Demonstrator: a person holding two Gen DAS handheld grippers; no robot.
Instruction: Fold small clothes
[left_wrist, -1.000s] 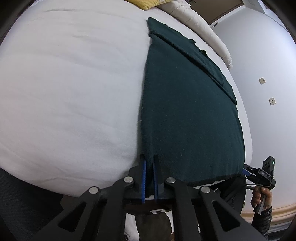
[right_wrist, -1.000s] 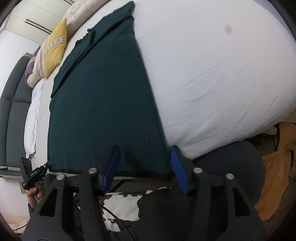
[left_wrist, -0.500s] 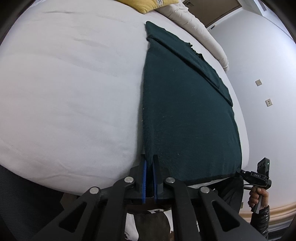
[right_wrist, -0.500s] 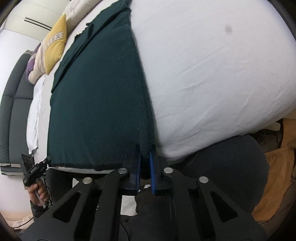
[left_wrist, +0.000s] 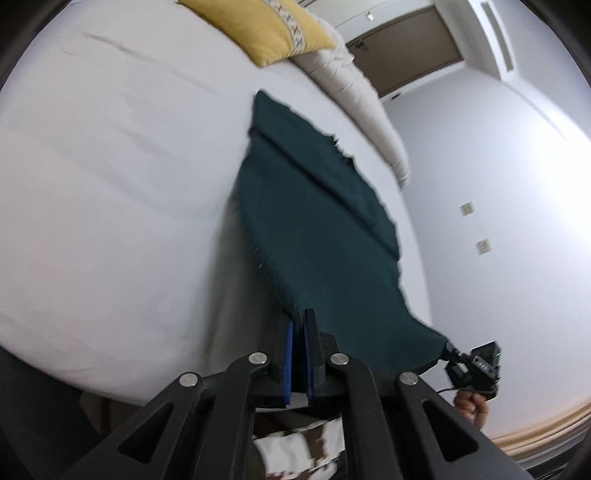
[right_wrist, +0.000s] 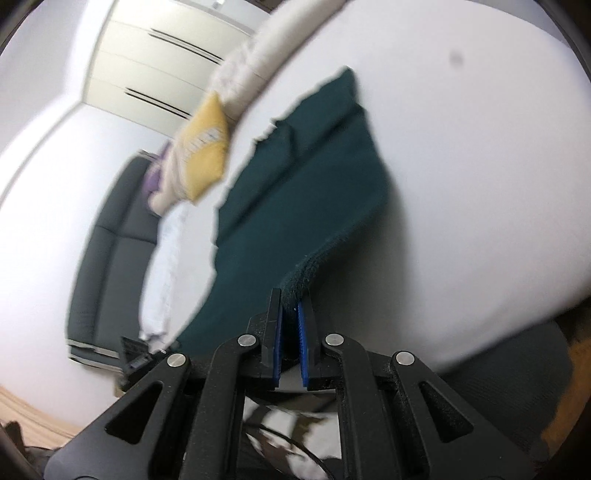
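A dark green garment (left_wrist: 317, 229) lies on the white bed (left_wrist: 110, 192), its near hem lifted off the sheet. My left gripper (left_wrist: 298, 317) is shut on the near left corner of the garment. My right gripper (right_wrist: 290, 301) is shut on the near right corner of the garment (right_wrist: 295, 206), which curls up at the jaws. The far end with a folded sleeve still rests on the bed (right_wrist: 480, 166). The right gripper also shows in the left wrist view (left_wrist: 474, 363), holding the other corner.
A yellow pillow (left_wrist: 266, 26) and a rolled beige duvet (left_wrist: 365, 99) lie at the head of the bed. A dark grey sofa (right_wrist: 107, 258) stands beyond the bed. A white wall with two switches (left_wrist: 476, 229) is to the right.
The right gripper closed on the garment's corner. Both grippers have since risen, lifting the near hem off the bed. Both views tilted upward.
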